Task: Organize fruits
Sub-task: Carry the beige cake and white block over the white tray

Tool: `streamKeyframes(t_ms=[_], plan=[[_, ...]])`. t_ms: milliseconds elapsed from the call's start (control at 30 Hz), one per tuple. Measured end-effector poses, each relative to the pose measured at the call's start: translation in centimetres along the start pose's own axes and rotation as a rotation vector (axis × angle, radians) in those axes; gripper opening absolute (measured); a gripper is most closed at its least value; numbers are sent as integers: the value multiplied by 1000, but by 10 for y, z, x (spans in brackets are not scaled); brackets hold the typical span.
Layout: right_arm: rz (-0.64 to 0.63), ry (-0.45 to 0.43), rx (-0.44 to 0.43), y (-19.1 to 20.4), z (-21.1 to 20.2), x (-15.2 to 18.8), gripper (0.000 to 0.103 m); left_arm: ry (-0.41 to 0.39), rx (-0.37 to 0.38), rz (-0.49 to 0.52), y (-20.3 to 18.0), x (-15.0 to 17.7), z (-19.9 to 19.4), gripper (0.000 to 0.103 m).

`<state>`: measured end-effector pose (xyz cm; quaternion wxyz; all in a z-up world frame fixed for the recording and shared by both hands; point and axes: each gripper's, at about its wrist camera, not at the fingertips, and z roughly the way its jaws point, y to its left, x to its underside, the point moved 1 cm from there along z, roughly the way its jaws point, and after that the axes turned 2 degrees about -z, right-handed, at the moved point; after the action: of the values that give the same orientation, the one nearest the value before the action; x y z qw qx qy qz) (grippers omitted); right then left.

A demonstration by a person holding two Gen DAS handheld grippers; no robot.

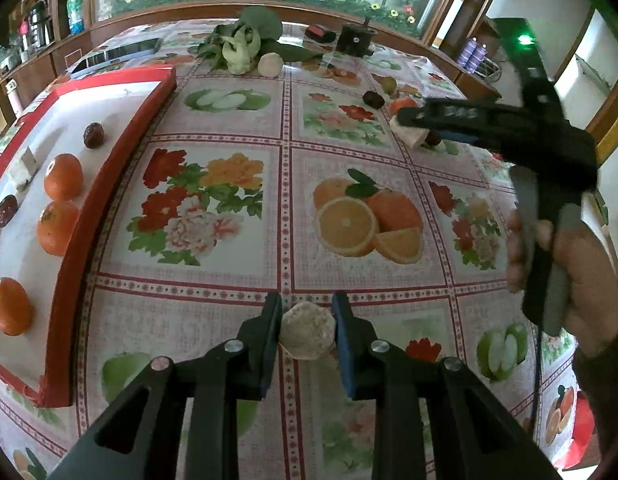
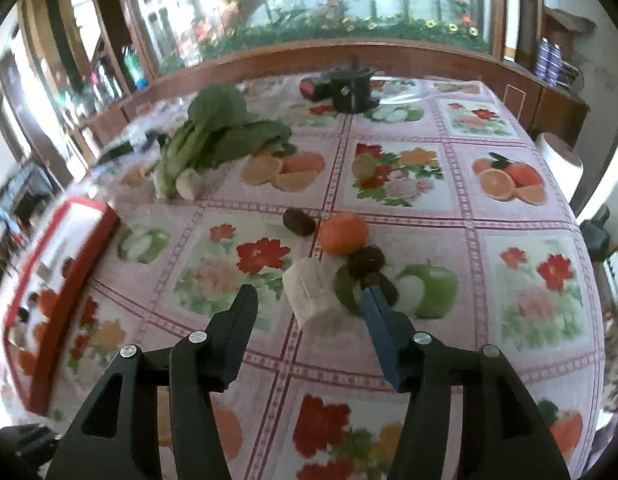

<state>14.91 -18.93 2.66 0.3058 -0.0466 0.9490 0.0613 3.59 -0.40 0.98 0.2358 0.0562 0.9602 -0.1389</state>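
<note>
My left gripper [image 1: 307, 330] is shut on a pale cut fruit chunk [image 1: 308, 334] and holds it above the tablecloth, right of the red-rimmed white tray [image 1: 121, 160]. The tray holds three oranges [image 1: 63, 177] and dark dates [image 1: 94, 135]. My right gripper [image 2: 309, 300] is open, its jaws either side of a white cylindrical fruit piece [image 2: 311, 294] on the table. Just beyond it lie an orange [image 2: 344, 233] and dark dates [image 2: 368, 258]. The right gripper also shows in the left wrist view [image 1: 425, 118], over the same pile.
Leafy greens [image 2: 225, 132] and a pale round vegetable [image 1: 270, 65] lie at the table's far side. A black device [image 2: 351, 88] stands at the far edge. A tablet [image 1: 117, 54] lies behind the tray. The flowered tablecloth [image 1: 285, 200] covers the table.
</note>
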Motion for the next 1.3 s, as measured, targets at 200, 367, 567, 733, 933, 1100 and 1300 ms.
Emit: streamKeyframes(t_ms=[200,367,567,733,933,1100,1300], plan=[[-51,31,52,1,19,3,43,-11,13,-8,3,-3,1,31],[-87,29,60,1,17,4,29,-24,1,-3,0,-2,2,31],[-53,36,8,2,1,23,29,-31,-20,-9,-2,-2,1,31],[-54,54,-24,11,-23,54,29,-29,-37,-10,-3,-1,1,31],[-50,65,-54,25,-49,85,29,-18,-48,-8,-5,4,-2,31],[-56,72,-51,35,-58,99,29,-16,-41,-9,-4,9,-7,31],[-49,81,-61,45,-60,104,29,-26,-36,-8,-1,11,-17,31]])
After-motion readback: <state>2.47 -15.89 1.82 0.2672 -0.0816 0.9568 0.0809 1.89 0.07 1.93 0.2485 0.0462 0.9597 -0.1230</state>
